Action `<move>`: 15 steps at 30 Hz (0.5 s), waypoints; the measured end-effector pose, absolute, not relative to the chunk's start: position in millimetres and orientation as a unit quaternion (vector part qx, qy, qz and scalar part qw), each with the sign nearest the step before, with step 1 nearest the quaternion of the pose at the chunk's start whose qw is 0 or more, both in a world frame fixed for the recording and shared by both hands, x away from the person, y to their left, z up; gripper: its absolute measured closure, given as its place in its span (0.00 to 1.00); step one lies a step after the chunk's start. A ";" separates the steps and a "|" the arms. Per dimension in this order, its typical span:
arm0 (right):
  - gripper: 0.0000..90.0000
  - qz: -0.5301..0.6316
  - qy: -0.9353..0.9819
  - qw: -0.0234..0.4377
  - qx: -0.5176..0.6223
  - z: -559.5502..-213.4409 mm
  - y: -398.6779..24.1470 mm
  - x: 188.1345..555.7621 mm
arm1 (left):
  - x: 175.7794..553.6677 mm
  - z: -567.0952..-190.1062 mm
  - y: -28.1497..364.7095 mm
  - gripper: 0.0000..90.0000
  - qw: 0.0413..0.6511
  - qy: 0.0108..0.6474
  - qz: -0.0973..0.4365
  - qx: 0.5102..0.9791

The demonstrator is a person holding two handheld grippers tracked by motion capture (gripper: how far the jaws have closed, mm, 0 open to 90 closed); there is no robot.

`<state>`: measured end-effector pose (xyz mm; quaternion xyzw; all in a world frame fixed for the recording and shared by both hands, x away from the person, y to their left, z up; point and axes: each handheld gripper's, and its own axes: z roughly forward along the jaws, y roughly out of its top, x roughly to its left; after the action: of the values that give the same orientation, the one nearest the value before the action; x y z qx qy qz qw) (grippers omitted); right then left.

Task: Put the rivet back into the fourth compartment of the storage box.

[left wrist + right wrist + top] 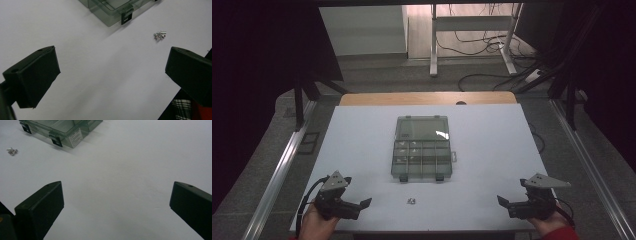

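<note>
Small metal screws (411, 201), a loose cluster lying on the white table (492, 150) between the two grippers, nearer the left gripper (354, 207) than the right gripper (512, 205), touched by neither. Seen ahead and to the right past the left gripper's jaws in the left gripper view (159, 35); far off to the upper left of the right gripper's jaws in the right gripper view (12, 151).

Both grippers parked low at the near edge of the table, each in a hand, tips turned inward toward the middle. Jaws spread wide on both, nothing between the pads, bare table showing through each gap. Probably a ready stance, hands resting apart so that the work area stays in sight.

Beyond the screws, farther from both grippers, a clear plastic compartment box (421, 155) with its lid (422, 128) swung open and laid flat away from the person, black latches along the near wall. Presumably opened to take the screws; a few small bits already visible in some of the compartments, too small to name.

Farthest off, table legs and cables (477, 45) on the floor.
</note>
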<state>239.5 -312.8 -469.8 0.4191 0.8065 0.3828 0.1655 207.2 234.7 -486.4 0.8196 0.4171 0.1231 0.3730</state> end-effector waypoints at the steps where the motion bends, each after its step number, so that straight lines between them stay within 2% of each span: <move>1: 0.00 0.383 0.807 0.165 0.418 -469.7 -312.8 239.3 | 207.3 -486.4 235.4 0.00 0.372 0.419 0.124 0.819; 6: 0.00 0.379 0.812 0.167 0.411 -470.6 -311.9 239.3 | 208.1 -486.0 238.7 0.00 0.386 0.431 0.112 0.808; 15: 0.00 0.374 0.816 0.166 0.408 -471.8 -310.5 239.0 | 208.9 -486.9 235.1 0.00 0.375 0.424 0.106 0.817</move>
<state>239.0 -310.5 -471.8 0.4075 0.8162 0.3743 0.1663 208.9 235.1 -486.9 0.8173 0.4242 0.1062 0.3753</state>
